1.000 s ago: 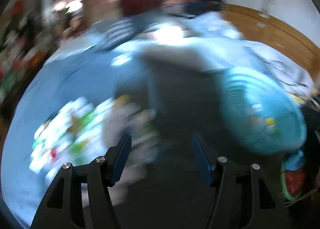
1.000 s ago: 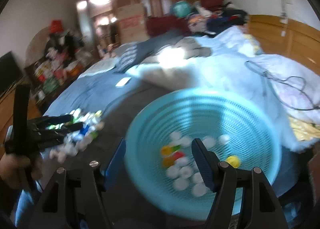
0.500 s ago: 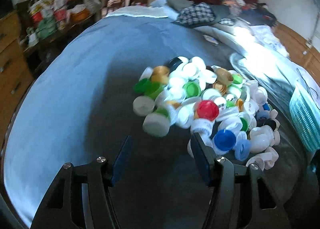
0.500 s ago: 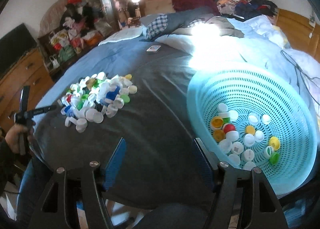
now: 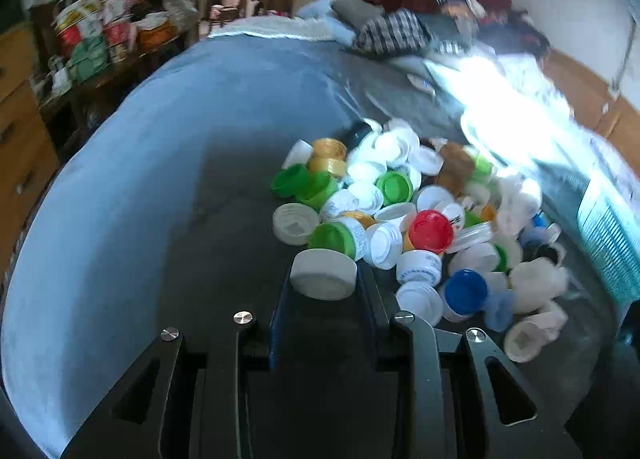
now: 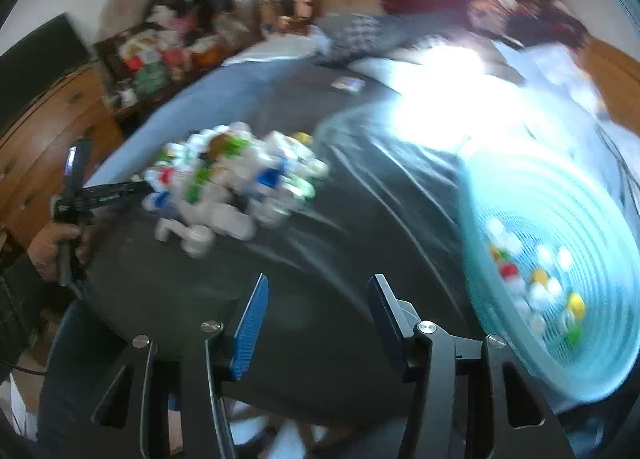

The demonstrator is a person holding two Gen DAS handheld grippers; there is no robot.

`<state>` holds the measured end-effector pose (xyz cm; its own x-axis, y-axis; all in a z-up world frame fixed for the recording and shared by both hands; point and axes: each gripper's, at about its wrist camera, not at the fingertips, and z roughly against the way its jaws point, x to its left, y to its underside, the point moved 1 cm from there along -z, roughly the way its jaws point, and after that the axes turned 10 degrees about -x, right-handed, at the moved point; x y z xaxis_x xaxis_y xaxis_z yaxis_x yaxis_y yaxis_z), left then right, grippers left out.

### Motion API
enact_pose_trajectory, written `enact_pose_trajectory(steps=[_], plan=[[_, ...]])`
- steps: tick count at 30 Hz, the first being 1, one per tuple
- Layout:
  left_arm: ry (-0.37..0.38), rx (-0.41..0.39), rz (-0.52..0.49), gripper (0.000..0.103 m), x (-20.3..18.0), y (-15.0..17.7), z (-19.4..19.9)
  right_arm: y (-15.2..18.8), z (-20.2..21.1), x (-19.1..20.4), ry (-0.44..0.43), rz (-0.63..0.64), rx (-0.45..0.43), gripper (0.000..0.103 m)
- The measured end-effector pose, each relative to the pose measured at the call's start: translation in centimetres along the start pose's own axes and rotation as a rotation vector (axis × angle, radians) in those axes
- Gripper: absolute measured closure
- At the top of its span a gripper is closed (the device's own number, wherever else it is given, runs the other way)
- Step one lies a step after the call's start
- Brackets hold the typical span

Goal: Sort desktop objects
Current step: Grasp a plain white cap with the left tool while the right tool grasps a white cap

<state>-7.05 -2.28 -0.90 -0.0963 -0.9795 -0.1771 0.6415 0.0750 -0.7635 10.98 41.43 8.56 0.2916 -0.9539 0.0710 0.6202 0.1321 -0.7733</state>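
Gripping a white cap [image 5: 323, 274] at the near edge of the pile [image 5: 404, 211], my left gripper [image 5: 323, 279] has both pads pressed on the cap's sides, tilted down toward the dark cloth [image 5: 224, 227] on the bed. In the right wrist view the hand [image 6: 54, 247] that carries it sits low at the left, fist around the handle, the gripper's fingers reaching level into the pile's left side.

My right gripper [image 6: 316, 313] hangs over bare cloth, angled downward, between the pile and the basket [image 6: 552, 195]. Its jaws are closing with nothing between them. That view is smeared, so single caps blur together.

The basket stands to the right, well apart from the pile, with a scatter of white, red, yellow and green caps [image 6: 536, 283] lying in its bottom.
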Motion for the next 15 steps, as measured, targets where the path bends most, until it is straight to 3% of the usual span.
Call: enact_pose_trajectory(steps=[5, 10, 12, 15], plan=[[-0.024, -0.036, 0.083, 0.076, 1.8, 1.2, 3.5, -1.9, -4.7, 8.2, -0.254, 0.032, 0.031, 0.046], [-0.015, -0.029, 0.131, 0.076, 2.9, 1.8, 4.0, -2.7, -11.2, 18.6, -0.486, 0.086, 0.058, 0.046], [-0.007, -0.030, 0.131, 0.076, 2.8, 1.8, 4.0, -2.5, -13.9, 21.7, -0.541, 0.102, 0.091, 0.046], [0.008, -0.028, 0.128, 0.076, 2.8, 1.7, 3.8, -1.7, -17.5, 23.6, -0.515, 0.106, 0.141, 0.047]])
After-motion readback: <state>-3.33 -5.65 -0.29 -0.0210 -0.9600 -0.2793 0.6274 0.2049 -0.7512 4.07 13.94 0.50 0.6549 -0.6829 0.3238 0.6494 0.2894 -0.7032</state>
